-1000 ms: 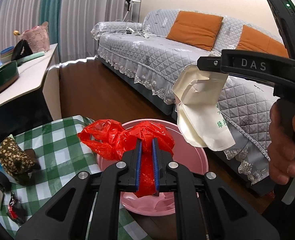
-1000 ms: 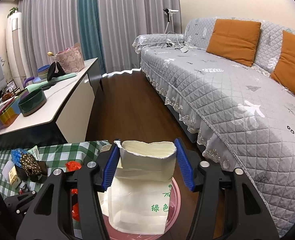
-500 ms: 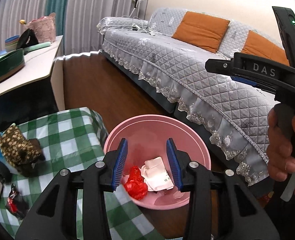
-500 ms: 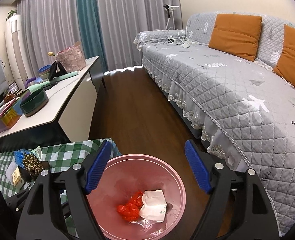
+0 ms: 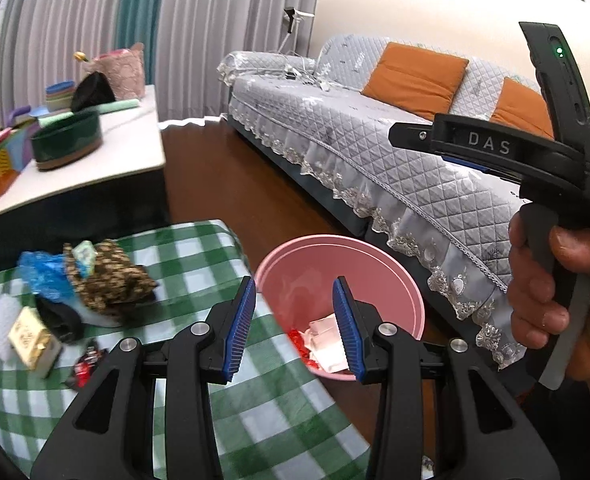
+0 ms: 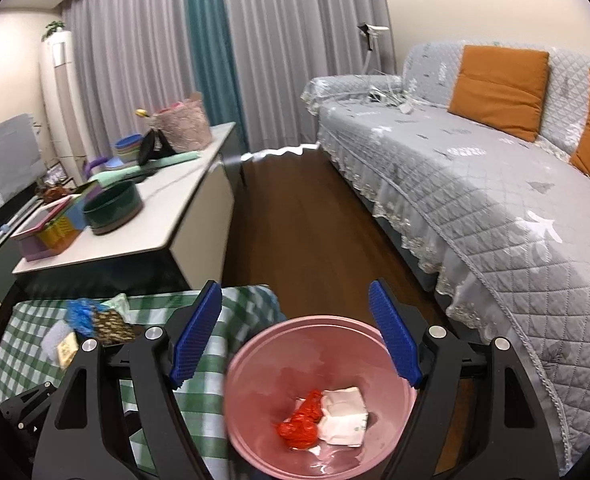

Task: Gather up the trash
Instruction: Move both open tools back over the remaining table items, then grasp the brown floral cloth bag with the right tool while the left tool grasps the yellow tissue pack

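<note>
A pink bin (image 6: 263,376) stands on the floor beside the green checked table (image 5: 215,420). In it lie a crumpled red plastic bag (image 6: 301,426) and a white paper bag (image 6: 345,420). My right gripper (image 6: 295,284) hangs open above the bin, nothing between its blue pads. My left gripper (image 5: 293,280) is open and empty too, over the table's edge by the bin (image 5: 295,276). On the table lie a blue plastic bag (image 5: 43,276), a brown patterned pouch (image 5: 107,280), a small box (image 5: 33,340) and a dark wrapper (image 5: 87,364).
A grey quilted sofa (image 6: 475,184) with orange cushions runs along the right. A white side table (image 6: 183,208) with a green bowl (image 6: 113,208) and boxes stands at the left. Wooden floor (image 6: 295,216) lies between them. A hand (image 5: 547,292) holds the right gripper's handle.
The left gripper let go of the red bag and the right one dropped the white paper bag; both now lie in the bin. Both grippers opened and drew back, the left toward the table.
</note>
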### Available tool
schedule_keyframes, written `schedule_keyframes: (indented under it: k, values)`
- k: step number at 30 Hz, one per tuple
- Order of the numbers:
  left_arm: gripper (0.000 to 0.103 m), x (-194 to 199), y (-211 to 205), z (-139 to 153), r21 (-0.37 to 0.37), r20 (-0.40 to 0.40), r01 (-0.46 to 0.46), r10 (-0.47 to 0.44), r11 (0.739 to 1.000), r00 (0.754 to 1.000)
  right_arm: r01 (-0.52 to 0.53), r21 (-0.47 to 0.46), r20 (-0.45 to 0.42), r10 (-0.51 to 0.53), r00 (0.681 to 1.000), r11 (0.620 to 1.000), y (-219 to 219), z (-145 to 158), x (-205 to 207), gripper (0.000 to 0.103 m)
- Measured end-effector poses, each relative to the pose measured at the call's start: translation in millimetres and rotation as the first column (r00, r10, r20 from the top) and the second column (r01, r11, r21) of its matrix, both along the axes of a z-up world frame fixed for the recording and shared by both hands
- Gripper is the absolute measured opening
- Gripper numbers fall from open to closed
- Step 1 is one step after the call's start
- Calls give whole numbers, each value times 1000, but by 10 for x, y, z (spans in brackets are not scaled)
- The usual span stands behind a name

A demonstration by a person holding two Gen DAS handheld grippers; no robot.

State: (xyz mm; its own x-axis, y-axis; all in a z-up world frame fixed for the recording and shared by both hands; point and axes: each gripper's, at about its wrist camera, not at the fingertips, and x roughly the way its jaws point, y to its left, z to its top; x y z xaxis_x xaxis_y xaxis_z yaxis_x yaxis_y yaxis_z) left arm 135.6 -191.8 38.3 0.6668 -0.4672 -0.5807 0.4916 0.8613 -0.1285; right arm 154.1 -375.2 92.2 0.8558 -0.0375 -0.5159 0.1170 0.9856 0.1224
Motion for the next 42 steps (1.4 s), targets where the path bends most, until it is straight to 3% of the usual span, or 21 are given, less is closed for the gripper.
schedule_keyframes:
  k: [8, 14, 18, 25, 29, 33, 40, 42]
  values:
    - [40, -114, 494, 147, -10, 34, -86, 86, 996, 996, -83, -25, 31, 84, 996, 996, 424, 31, -66, 65]
    - [40, -89, 916, -34, -18, 25, -207, 207, 978, 978, -147, -39, 14, 148, 989, 988, 705, -82, -37, 56]
    - [40, 54, 1240, -220, -21, -14, -332, 332, 943, 943, -186, -46, -7, 186, 982, 981, 867, -178, 8, 54]
    - [41, 219, 1577, -408, -12, -34, -452, 452, 892, 892, -241, -13, -39, 240, 970, 970, 1128, -307, 177, 53]
    - [56, 286, 1692, -521, 0, -46, -502, 501, 865, 864, -279, -17, -55, 278, 959, 960, 1348, -377, 298, 53]
    - [65, 372, 1840, -654, 21, -64, -552, 552, 834, 831, -323, -28, -71, 320, 945, 946, 1556, -447, 427, 54]
    - [67, 586, 2035, -846, 29, -131, -615, 613, 788, 779, -379, -13, -133, 374, 918, 925, 1793, -666, 656, 64]
    - [68, 648, 2043, -884, 20, -151, -618, 613, 786, 775, -390, -18, -150, 384, 911, 920, 1846, -735, 708, 64]
